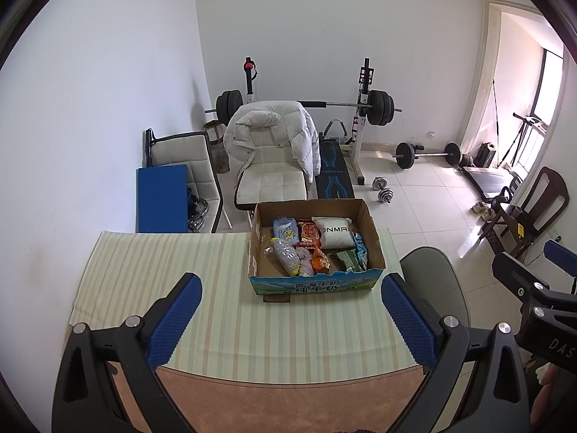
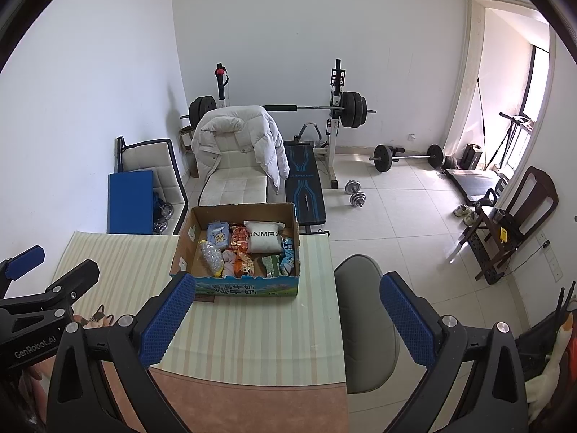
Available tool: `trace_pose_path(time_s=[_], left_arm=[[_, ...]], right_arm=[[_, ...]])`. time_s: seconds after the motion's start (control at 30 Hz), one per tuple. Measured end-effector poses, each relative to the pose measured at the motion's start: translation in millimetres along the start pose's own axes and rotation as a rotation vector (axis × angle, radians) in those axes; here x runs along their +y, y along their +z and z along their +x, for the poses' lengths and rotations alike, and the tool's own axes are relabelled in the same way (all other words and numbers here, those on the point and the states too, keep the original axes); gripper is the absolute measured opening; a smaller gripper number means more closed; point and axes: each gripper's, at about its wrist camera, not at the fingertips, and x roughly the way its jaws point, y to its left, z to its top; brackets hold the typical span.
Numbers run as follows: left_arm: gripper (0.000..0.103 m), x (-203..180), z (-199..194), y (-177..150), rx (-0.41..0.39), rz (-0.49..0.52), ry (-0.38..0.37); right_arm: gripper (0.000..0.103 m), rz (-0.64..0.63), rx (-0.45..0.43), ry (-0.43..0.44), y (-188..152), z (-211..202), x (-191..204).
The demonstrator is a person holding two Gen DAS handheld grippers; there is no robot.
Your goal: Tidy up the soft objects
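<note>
You hold both tongs above the near part of the table (image 1: 230, 339), and neither touches anything. Your left gripper (image 1: 290, 319) has its blue-padded fingers (image 1: 175, 319) spread wide with nothing between them; the striped cloth (image 1: 162, 270) shows through the gap. Your right gripper (image 2: 286, 319) is likewise spread wide and empty, hanging over the table's right edge with a grey chair (image 2: 364, 306) below its right finger. In the left wrist view your right gripper shows at the right margin, well apart from the left one.

The soft objects sit in an open cardboard box (image 1: 371, 231) at the far right of the cloth, well ahead of both tongs. Its near wall carries a blue and green printed panel. Inside, along the far side, lie a light blue packet (image 1: 285, 230), a red packet (image 1: 309, 232) and a white pillow-like pack (image 1: 336, 236) with dark lettering, side by side. Nearer you lie a clear bag of pale grains (image 1: 286, 254), a pink soft item (image 1: 305, 263), an orange snack bag (image 1: 321, 261) and a green packet (image 1: 346, 259); a blue-white wrapper (image 1: 360, 247) leans on the right wall. The items overlap; exact contact between them cannot be told.

Beyond the table stand a white chair (image 1: 270, 180) draped with a white padded jacket (image 1: 252, 133), a weight bench (image 1: 333, 169) and a barbell rack (image 1: 364, 97).
</note>
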Motion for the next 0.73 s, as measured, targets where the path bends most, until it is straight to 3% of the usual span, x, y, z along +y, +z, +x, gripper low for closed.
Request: trace_pose_path(time_s=[0.73], left_arm=[[0.102,2.1,1.1,4.0,-0.015,0.003,0.017]], right_arm=[[0.103,0.002,-0.001,0.0,0.0,0.1,-0.2]])
